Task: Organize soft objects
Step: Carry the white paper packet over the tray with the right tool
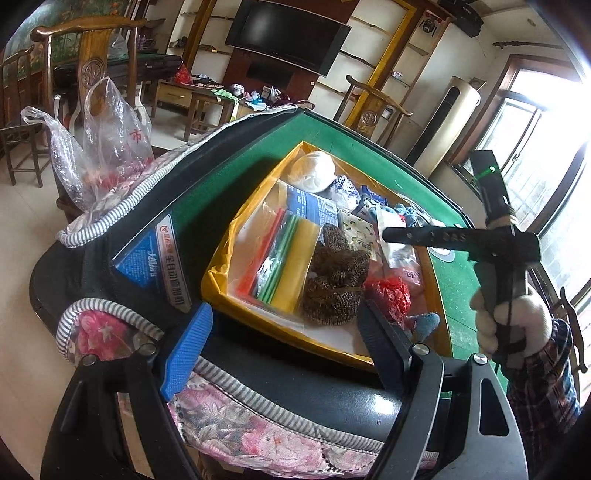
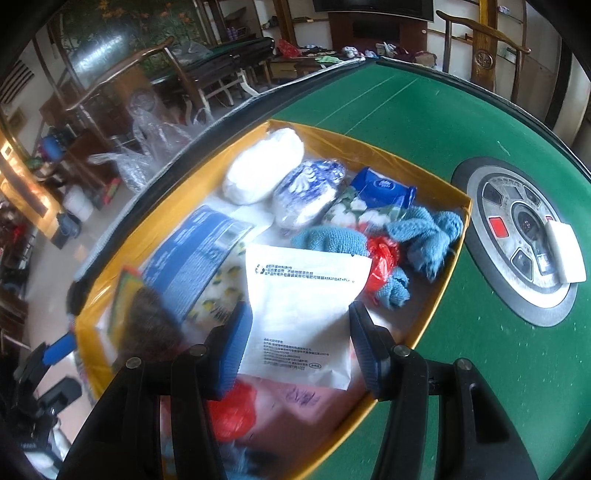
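1. Green felt covers the table [image 2: 424,122], which stands in a living room with a dark TV [image 1: 288,35] on the far wall and carved wooden chairs [image 1: 88,62] around it.
2. On the felt sits a yellow box [image 2: 369,149], holding the soft things.
3. In the right wrist view, a round control panel [image 2: 517,240] is set into the felt at 3 o'clock of the box.
4. At the box's 12 o'clock corner lies a white bundle [image 2: 262,166], with a blue-and-white bag [image 2: 310,192] touching it and a blue wipes pack [image 2: 382,188] just beside that.
5. Blue knitted cloths [image 2: 424,236] lie along the 3 o'clock wall, a red plastic bag [image 2: 382,258] among them.
6. From the left wrist view, a brown mesh scrubber [image 1: 336,284] lies near the middle, with coloured plastic sleeves [image 1: 284,258] at its 9 o'clock.
7. The right gripper [image 2: 301,343] points down into the box with a white pouch [image 2: 306,306] between its blue pads, both pads at the pouch's edges; it appears to be gripping it.
8. The left gripper [image 1: 288,354] hangs over the near table edge, at 6 o'clock of the box, jaws wide apart with nothing between them.
9. A gloved hand [image 1: 513,321] with a plaid sleeve holds the right gripper's handle.
10. Clear plastic bags [image 1: 99,147] stand at 10 o'clock, off the table.
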`<state>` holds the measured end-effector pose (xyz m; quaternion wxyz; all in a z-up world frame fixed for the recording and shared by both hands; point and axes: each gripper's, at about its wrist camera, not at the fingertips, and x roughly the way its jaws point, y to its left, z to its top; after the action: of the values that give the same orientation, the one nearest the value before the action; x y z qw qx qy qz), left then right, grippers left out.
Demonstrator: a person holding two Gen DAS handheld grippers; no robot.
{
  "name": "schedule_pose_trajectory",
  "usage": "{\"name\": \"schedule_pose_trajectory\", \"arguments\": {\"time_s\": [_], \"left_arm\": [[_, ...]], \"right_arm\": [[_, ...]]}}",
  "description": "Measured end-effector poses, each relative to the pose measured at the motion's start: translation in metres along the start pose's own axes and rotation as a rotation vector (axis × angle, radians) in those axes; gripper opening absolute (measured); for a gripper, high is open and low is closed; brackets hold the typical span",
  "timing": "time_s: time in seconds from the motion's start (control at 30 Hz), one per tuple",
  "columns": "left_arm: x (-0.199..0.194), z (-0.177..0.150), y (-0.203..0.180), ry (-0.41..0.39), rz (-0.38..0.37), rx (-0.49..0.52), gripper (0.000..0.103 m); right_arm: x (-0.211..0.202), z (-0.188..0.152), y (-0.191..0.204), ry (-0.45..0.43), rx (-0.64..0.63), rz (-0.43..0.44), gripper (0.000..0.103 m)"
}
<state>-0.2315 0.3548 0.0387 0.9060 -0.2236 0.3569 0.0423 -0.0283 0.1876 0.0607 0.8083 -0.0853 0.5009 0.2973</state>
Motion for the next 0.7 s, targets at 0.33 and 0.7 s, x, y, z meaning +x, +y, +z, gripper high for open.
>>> {"name": "schedule_pose_trajectory", "arguments": {"time_s": [0.33, 0.7], "left_arm": [[0.0065, -0.0010, 0.0011, 0.014, -0.009, -0.007, 0.081], [0.0080, -0.0037, -0.0017, 0.022, -0.012, -0.008, 0.081]], "right_arm": [[0.0056, 0.0100, -0.0070, -0.014, 0.019, -0.049, 0.049], [0.0068, 0.0032, 0.0005, 0.003, -0.025, -0.030, 0.058]]}}
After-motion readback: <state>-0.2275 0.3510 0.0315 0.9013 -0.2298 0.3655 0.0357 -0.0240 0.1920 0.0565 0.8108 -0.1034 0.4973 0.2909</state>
